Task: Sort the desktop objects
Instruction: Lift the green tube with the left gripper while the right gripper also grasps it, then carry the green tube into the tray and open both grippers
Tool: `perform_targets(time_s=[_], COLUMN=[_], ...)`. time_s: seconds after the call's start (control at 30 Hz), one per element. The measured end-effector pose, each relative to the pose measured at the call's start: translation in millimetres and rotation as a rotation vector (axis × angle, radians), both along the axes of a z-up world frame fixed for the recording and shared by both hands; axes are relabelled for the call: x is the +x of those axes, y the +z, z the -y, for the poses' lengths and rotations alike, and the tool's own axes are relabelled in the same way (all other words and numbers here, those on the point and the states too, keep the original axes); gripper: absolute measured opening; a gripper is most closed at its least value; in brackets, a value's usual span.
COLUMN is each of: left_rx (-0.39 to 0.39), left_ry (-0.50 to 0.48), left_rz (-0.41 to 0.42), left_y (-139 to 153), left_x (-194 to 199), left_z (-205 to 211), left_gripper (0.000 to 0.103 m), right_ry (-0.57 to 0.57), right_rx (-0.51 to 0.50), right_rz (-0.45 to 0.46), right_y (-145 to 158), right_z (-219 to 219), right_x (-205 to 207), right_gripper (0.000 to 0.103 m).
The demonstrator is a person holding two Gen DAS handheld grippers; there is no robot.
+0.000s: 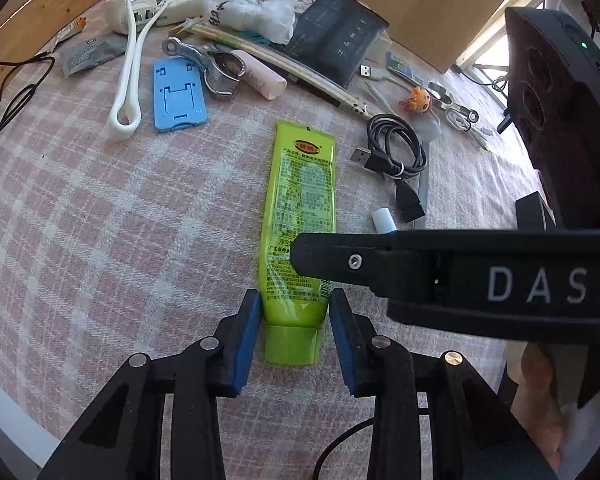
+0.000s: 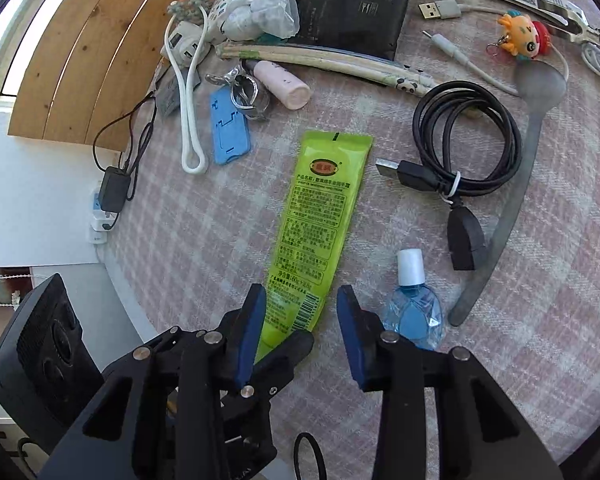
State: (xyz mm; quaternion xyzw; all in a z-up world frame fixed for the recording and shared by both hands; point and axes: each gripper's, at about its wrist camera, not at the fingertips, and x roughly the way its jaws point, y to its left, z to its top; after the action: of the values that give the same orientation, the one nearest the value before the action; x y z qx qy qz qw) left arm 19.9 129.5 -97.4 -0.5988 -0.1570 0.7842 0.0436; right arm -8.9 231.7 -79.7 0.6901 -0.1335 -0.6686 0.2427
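A green tube [image 1: 300,200] lies on the pink checked cloth [image 1: 120,220], its cap [image 1: 292,344] towards me. My left gripper [image 1: 294,312] has both blue pads against the tube's sides just above the cap. My right gripper [image 2: 300,312] hovers over the same tube [image 2: 320,216] a little further up. Its left pad overlaps the tube's edge and its right pad stands clear of it, so its jaws are open. In the left wrist view one right finger [image 1: 340,264] crosses above the tube. A left finger [image 2: 288,352] shows below the right pads.
A blue eye-drop bottle [image 2: 414,312] lies just right of the tube, with a coiled black USB cable [image 2: 468,136] and a grey spoon [image 2: 528,128] beyond. A blue phone stand [image 1: 178,96], a pink tube [image 1: 260,76], chopsticks and a black pouch [image 1: 336,40] crowd the back.
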Motion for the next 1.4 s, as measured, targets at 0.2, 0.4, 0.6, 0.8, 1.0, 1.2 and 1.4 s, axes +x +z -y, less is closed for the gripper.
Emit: perform_targets(time_s=[0.2,0.4,0.6,0.8,1.0,1.2,1.4], left_rx=[-0.01,-0.022,-0.053,-0.058,-0.043,-0.018,0.015], left_ry=[-0.007,-0.024,-0.075,-0.158,-0.284,-0.419,-0.544], left_rz=[-0.005,-0.04,-0.104,-0.17,-0.205,-0.218,-0.21], left_y=[1,16,50,84,101,98,94], left_x=[3,9,14,17,24,38,57], left_z=[-6,-19,-46,-91,-150,-217,-280], left_gripper=[0.033,0.033,0.033,0.033,0.033,0.033,0.033], right_ry=[0.015,0.002,-0.001,-0.092,-0.207,-0.344,-0.469], right_rx=[0.013,-0.002,0.003,-0.029,-0.015,0.013,0.044], right_rz=[-0.03,-0.075,-0.188,-0.234,-0.261,-0.268,-0.259], right_y=[-1,15,55,89,108,114,113], right_z=[1,-13,-37,-84,-147,-216,-283], right_x=[5,12,26,43,65,96,134], right_gripper=[0.031,0.03,0.03,0.03,0.03,0.03,0.03])
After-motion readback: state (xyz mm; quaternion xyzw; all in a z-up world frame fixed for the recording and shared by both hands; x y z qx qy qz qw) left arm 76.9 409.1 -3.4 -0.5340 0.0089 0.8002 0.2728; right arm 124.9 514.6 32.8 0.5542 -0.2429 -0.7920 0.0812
